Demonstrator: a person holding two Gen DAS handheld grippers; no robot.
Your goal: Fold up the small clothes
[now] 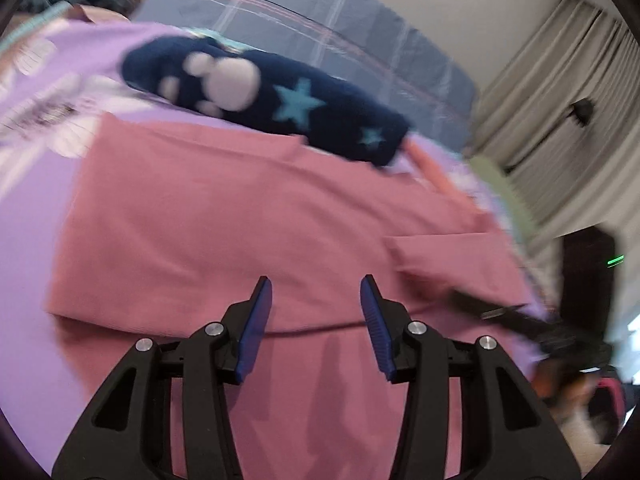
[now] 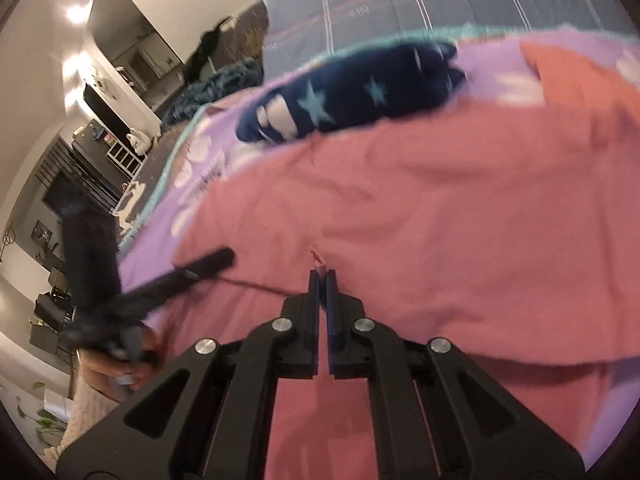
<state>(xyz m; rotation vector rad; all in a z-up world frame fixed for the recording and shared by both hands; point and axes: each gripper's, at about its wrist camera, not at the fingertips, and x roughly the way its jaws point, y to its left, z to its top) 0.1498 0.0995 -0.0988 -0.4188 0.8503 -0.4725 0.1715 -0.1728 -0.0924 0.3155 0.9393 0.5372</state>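
Pink garment (image 1: 224,220) lies spread on the lilac bedspread (image 1: 36,216), a navy star-patterned sock (image 1: 256,96) at its far edge. Left hand-held gripper (image 1: 316,292) hovers half-open, holding nothing. Right hand-held gripper (image 2: 322,274) is closed, pinching a pink fold.

A pink garment (image 1: 224,216) lies spread flat on the lilac blanket, partly folded. Just beyond its far edge rests a navy sock (image 1: 264,96) with stars and a white paw print.
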